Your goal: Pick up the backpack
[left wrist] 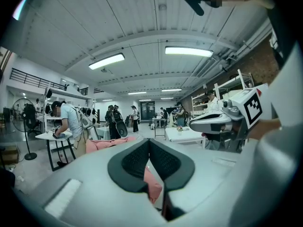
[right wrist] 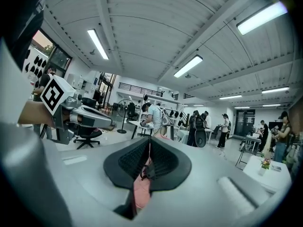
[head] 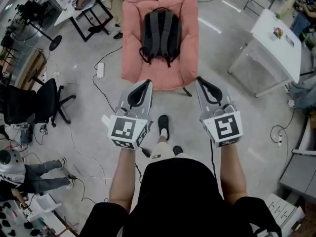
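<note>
Lower centre of the head view: a person in a black short-sleeved top [head: 180, 196], pale trousers [head: 161, 150] and black shoes [head: 163, 124]. The grey left gripper [head: 146, 83] and right gripper [head: 201, 81] each have black textured pads and a black-and-white marker cube [head: 123, 130].

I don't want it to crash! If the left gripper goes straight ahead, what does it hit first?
Probably the pink armchair just ahead. The shut left gripper aims toward it, though height and depth are hard to judge.
</note>
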The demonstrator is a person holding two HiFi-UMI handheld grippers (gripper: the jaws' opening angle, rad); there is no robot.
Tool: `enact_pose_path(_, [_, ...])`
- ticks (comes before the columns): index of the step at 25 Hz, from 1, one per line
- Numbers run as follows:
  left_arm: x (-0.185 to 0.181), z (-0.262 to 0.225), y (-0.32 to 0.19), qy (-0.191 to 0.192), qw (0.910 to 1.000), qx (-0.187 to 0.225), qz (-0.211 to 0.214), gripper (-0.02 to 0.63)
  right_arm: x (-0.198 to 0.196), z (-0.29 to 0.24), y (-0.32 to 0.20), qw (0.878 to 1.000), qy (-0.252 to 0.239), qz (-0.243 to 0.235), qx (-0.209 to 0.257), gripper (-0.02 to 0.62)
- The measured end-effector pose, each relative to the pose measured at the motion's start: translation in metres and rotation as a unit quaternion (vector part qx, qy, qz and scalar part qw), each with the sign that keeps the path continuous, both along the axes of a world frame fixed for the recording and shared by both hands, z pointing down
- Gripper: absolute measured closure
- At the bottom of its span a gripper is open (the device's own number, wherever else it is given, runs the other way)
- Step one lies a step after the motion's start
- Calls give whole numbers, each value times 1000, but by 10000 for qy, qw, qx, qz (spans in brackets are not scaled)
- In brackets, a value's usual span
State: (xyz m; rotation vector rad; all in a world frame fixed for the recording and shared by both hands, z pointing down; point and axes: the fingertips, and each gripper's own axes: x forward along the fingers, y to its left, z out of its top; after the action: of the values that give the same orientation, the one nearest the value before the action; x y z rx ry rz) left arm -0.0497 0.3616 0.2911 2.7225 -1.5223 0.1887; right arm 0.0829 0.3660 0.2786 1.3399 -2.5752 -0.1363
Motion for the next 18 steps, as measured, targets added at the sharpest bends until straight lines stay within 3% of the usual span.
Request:
enact_pose_path(4, [-17,4,-29,70,10000,-50,-51,607,-18,7,-28,9998,162,-70,-42,583])
enact_pose_path(12, [-45,4,-93,113,9999,-70,-26,583,-50,5,-88,9995,41,-223,-229,581])
enact_pose_path(18, [-57,7,-135,107,9998,-125,90,559,-57,6,-130,9995,16,-81,-295,569])
